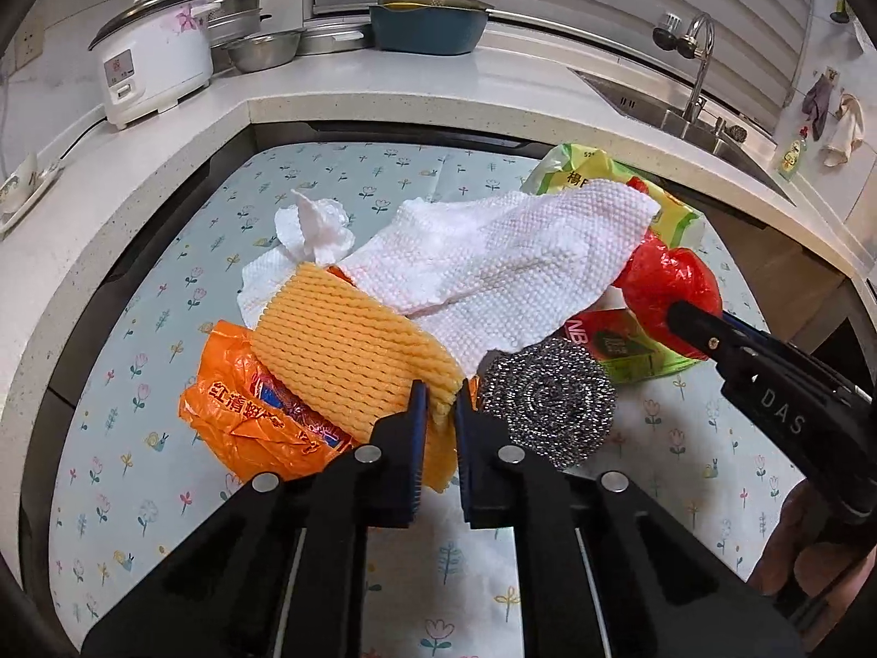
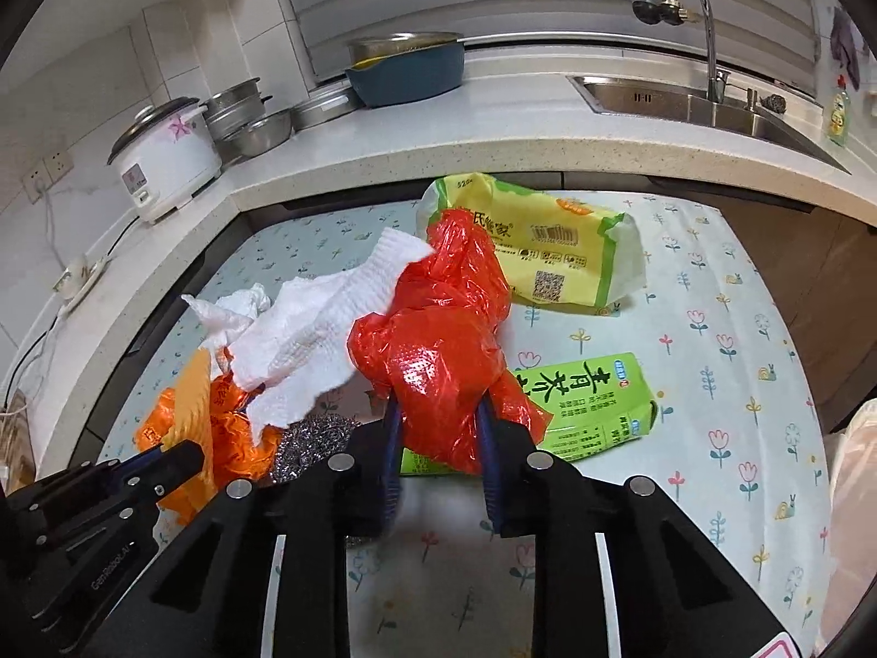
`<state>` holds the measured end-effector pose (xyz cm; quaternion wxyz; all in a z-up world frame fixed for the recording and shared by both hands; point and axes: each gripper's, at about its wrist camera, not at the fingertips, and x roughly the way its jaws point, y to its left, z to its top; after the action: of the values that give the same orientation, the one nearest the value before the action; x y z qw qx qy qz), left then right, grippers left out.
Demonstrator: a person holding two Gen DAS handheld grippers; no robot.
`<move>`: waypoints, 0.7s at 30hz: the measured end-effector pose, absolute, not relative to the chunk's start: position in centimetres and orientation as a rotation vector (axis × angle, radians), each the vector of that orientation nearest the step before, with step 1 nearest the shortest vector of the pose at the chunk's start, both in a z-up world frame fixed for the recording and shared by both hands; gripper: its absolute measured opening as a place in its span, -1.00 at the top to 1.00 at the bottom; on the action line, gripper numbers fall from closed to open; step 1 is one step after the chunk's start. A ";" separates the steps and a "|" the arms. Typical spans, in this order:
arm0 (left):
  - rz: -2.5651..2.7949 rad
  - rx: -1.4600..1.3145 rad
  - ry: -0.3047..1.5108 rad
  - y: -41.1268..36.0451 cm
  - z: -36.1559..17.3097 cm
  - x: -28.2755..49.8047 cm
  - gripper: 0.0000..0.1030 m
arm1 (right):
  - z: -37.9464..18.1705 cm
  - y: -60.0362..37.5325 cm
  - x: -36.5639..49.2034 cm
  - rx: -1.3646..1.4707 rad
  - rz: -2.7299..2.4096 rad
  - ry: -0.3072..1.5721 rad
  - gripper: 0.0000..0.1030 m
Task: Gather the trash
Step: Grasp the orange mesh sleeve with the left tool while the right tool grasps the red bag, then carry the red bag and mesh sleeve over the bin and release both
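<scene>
My left gripper (image 1: 440, 400) is shut on a yellow foam fruit net (image 1: 351, 345) that lies on the flowered table. Around it lie an orange plastic bag (image 1: 246, 411), a steel scouring pad (image 1: 548, 400) and a white paper towel (image 1: 493, 274). My right gripper (image 2: 438, 422) is shut on a red plastic bag (image 2: 438, 340) and holds it up over a green drink carton (image 2: 592, 400). The right gripper also shows in the left wrist view (image 1: 690, 323), on the red bag (image 1: 668, 274). A yellow-green package (image 2: 542, 241) lies behind.
A flowered tablecloth (image 2: 712, 384) covers the table. A white counter (image 1: 383, 88) curves behind it, with a rice cooker (image 1: 153, 66), steel bowls (image 1: 263, 49), a blue basin (image 1: 427, 27) and a sink (image 2: 701, 104) with a tap.
</scene>
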<state>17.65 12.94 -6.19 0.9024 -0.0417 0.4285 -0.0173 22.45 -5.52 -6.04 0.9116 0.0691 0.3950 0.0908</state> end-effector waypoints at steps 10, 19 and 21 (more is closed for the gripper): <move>-0.100 -0.071 0.819 10.1 -2.9 15.4 0.82 | -2.1 -10.3 18.4 0.194 0.125 0.715 0.56; -0.203 -0.019 0.766 4.3 -0.4 13.2 0.82 | -0.2 -14.8 14.5 0.216 0.052 0.668 0.56; -0.229 -0.011 0.757 2.9 0.1 12.7 0.82 | 0.1 -15.9 13.6 0.223 0.032 0.660 0.56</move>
<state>12.70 2.88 0.08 0.9229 -0.0055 0.3686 -0.1113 13.61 -15.87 0.06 0.9399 0.1093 0.3232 0.0159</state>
